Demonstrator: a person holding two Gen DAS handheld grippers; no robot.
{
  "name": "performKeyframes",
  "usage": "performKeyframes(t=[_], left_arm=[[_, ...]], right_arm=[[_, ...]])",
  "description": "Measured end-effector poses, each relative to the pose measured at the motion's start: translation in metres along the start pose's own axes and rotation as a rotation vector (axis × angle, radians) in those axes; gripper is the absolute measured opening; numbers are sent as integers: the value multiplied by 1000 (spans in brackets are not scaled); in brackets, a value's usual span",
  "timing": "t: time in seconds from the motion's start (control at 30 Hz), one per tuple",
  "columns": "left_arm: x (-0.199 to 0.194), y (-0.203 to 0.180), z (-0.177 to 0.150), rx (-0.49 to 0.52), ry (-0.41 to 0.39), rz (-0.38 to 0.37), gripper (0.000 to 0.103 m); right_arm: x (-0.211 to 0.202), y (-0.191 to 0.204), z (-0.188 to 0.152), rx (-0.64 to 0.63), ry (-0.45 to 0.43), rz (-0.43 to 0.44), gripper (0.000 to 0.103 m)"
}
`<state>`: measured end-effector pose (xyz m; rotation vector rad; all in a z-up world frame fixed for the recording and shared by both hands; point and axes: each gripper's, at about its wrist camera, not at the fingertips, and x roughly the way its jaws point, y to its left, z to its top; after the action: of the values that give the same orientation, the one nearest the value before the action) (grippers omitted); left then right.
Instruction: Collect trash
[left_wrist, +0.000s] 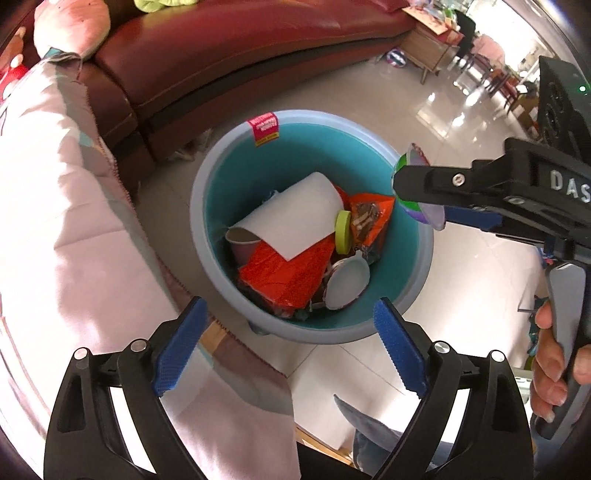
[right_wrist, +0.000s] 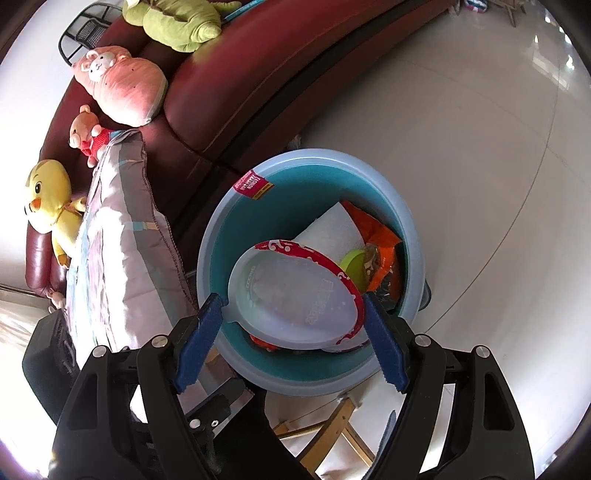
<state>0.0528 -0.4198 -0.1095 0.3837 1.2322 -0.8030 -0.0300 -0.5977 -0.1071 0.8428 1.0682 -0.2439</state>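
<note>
The left gripper (left_wrist: 290, 349) hangs wide open and holds nothing, poised above the near rim of the teal trash bin (left_wrist: 221, 155) on the floor beside the red sofa (left_wrist: 236, 48). Paper, an orange wrapper (left_wrist: 284, 277) and a lid lie inside. The right gripper (right_wrist: 293, 341) clamps a red-rimmed plastic lid (right_wrist: 291, 299) by its edges over the bin's opening.

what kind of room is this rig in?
Most likely a home living room: a dark red leather sofa with stuffed toys, glossy tiled floor, and a teal trash bin beside the sofa.
</note>
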Motion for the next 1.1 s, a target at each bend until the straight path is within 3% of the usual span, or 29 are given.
performKeyframes(t=[0.57,0.8,1.1], left_arm=[[-18,6,-10,-19,-26,15,94],[-23,9,-18,-31,-19,23,95],[-59,26,-33,-88,-86,111,97]], right_arm=[[3,11,-9,-17,15,-22,76],[-3,9,-16,-13,18,-20,87],[-24,41,-38,-151,-13,-69,92]])
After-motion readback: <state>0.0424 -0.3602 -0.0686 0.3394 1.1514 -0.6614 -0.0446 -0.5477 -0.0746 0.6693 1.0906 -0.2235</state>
